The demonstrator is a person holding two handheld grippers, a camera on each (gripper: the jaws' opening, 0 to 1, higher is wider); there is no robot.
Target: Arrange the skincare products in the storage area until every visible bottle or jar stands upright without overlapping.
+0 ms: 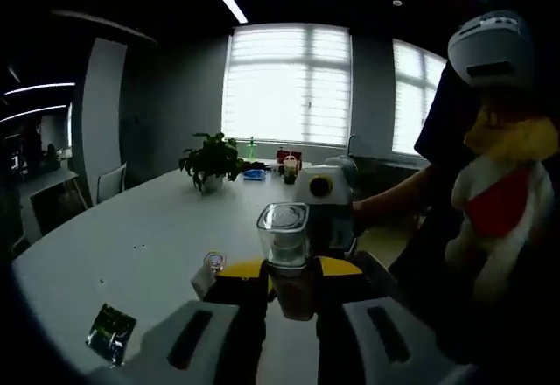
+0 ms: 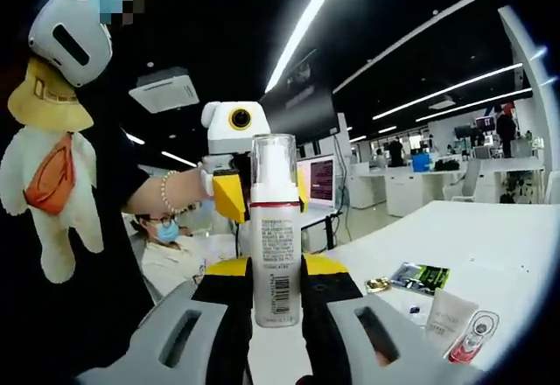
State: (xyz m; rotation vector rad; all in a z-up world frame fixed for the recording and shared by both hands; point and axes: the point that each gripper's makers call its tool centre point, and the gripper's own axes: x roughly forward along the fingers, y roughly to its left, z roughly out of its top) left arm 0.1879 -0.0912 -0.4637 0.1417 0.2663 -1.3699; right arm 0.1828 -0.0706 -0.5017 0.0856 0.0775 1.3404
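A tall white pump bottle (image 2: 275,254) with a clear cap, a red ring and a barcode label stands upright between the black jaws of my right gripper (image 2: 276,267), which is shut on its lower body. In the left gripper view the same clear-capped bottle (image 1: 284,236) sits between the jaws of my left gripper (image 1: 291,273), shut on it. The two grippers face each other. The left gripper (image 2: 262,194) flanks the bottle near its neck, with a hand behind it. The right gripper (image 1: 321,219) shows just behind the bottle.
On the white table (image 2: 499,236) lie a green sachet (image 2: 420,276), a white tube (image 2: 451,315) and a small red-and-white item (image 2: 473,336). The left gripper view has a green sachet (image 1: 111,331), a small packet (image 1: 213,262) and a potted plant (image 1: 210,162). A plush toy (image 1: 499,201) hangs on the person.
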